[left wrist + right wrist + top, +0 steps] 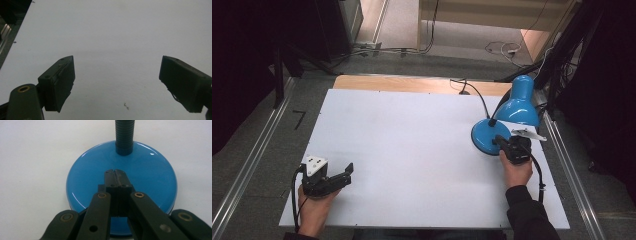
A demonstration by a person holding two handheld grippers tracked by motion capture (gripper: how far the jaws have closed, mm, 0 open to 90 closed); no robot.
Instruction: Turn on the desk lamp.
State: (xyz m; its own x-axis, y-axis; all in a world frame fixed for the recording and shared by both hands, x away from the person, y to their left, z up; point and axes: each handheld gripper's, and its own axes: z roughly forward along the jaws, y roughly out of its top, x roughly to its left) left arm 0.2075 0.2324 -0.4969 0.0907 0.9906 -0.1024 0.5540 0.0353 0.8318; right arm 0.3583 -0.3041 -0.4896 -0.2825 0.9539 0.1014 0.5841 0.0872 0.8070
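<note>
Pressing together with nothing between them, the right gripper's (115, 172) fingers (121, 178) rest over the round blue base (85, 177) of the desk lamp (512, 112). The right gripper view shows the ribbed neck (124, 136) rising upright from the base; the high view adds the shade (518, 102), tilted toward the person, at the tabletop's (412, 140) right edge. The left gripper (117, 75) holds its fingers wide apart over bare tabletop, well apart from the lamp.

My right gripper (502, 141) rests at the round base of the blue desk lamp (518, 106) — my left gripper (348, 171) sits well apart, over the white tabletop (412, 135).
</note>
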